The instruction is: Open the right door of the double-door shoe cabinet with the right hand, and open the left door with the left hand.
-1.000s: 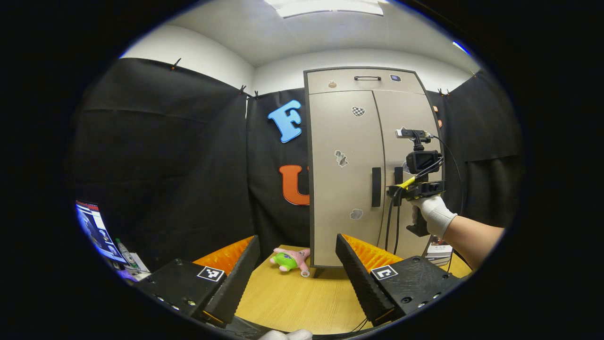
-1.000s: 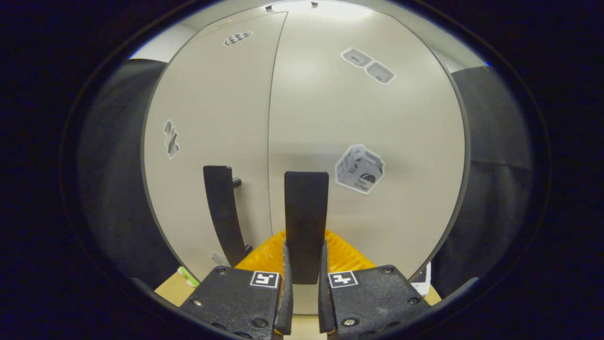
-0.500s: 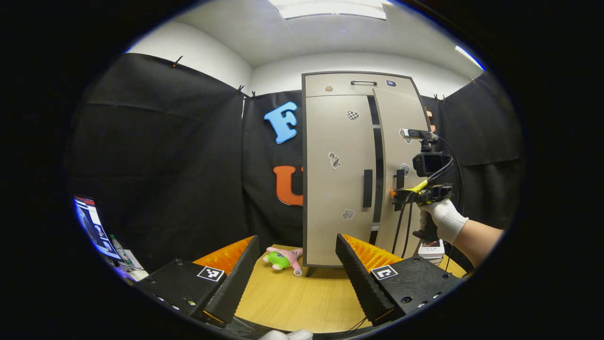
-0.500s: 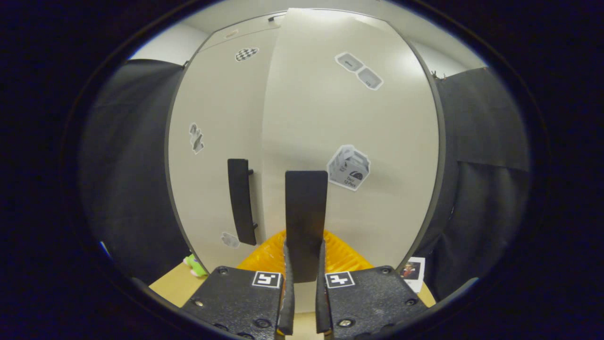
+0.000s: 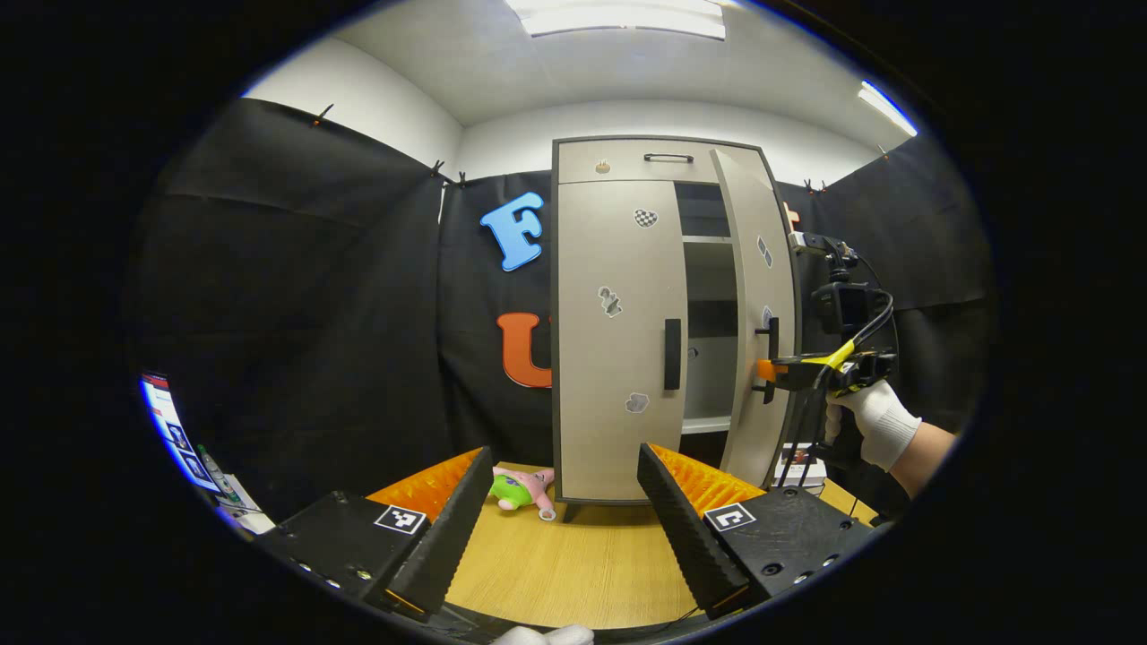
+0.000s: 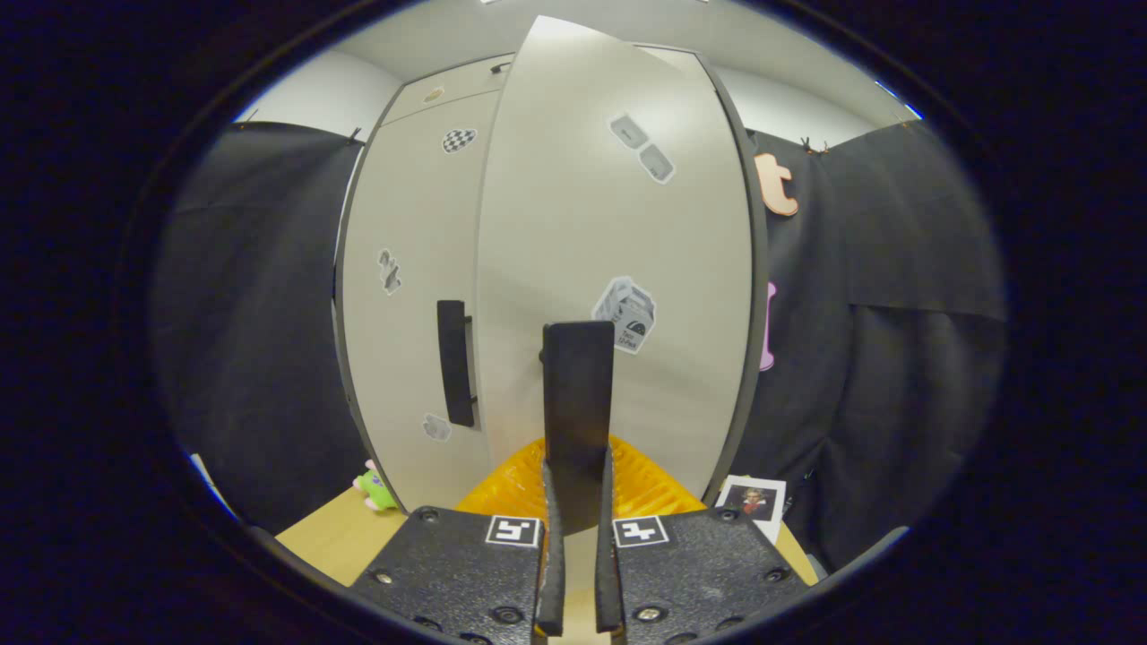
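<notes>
The beige shoe cabinet (image 5: 618, 161) stands at the back of the wooden table. Its left door (image 5: 614, 340) is closed, and the dark vertical handle (image 5: 672, 354) on it is free. The right door (image 5: 757, 296) stands swung well outward, baring shelves (image 5: 708, 313) inside. My right gripper (image 5: 769, 370), in a white-gloved hand, is shut on the right door's handle (image 5: 771, 345). In the right gripper view that handle (image 6: 578, 394) rises between the closed fingers of my right gripper (image 6: 578, 466), with the left door's handle (image 6: 455, 363) beside it. My left gripper (image 5: 564, 457) hangs open in front of the left door, well short of it.
A pink and green plush toy (image 5: 520, 488) lies on the table (image 5: 573, 564) by the cabinet's left foot. A photo card (image 6: 753, 502) and small boxes (image 5: 802, 452) lie at the cabinet's right foot. A lit screen (image 5: 175, 430) stands far left.
The right door has swung from closed to well open, pulled by my right gripper on its handle. My left gripper stays open and has drifted slightly, without touching the left door.
</notes>
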`<control>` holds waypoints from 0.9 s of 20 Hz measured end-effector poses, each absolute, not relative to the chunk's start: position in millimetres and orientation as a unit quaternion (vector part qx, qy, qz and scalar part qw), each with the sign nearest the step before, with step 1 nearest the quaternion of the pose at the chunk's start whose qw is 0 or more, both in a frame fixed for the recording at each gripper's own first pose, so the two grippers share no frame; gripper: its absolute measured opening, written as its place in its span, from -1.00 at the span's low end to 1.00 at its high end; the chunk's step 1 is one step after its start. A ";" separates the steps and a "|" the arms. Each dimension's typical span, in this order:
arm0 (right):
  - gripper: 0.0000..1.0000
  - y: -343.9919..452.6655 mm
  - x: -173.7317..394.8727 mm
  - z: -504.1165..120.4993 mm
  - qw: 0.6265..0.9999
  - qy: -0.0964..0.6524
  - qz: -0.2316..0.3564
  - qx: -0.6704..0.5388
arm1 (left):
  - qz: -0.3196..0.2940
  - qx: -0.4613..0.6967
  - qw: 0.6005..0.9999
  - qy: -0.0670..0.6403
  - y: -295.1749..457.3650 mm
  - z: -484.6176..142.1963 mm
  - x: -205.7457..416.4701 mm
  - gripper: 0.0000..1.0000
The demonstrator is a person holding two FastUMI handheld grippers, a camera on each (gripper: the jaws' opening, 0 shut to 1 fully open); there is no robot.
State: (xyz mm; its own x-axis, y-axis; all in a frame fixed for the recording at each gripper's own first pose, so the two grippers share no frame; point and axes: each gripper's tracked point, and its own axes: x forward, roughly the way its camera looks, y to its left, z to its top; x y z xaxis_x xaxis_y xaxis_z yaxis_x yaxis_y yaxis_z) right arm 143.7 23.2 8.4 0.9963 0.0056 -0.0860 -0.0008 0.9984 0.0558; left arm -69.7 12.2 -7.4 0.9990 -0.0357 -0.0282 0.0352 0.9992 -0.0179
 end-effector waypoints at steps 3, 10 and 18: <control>-0.69 7.5 128.9 3.0 0.998 0.045 0.006 0.037 | -0.032 -0.012 0.999 0.015 2.6 -8.4 -64.3 0.93; -0.74 -28.8 103.4 -1.3 0.998 0.047 -0.013 0.035 | -0.055 -0.014 0.998 0.016 -15.7 -8.3 -51.6 0.94; -0.89 -86.8 83.5 -4.4 0.997 0.046 -0.046 0.029 | -0.084 -0.011 0.996 0.018 -42.2 -10.9 -41.2 0.94</control>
State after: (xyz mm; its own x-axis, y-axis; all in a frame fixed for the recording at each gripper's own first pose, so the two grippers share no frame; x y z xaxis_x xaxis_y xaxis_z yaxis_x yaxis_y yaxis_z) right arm 83.5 -86.8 -4.4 0.9916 -0.0886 -0.0939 0.0940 0.9941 0.0540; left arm -41.2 -42.2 -10.9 0.9851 -0.1686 -0.0336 0.1678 0.9855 -0.0248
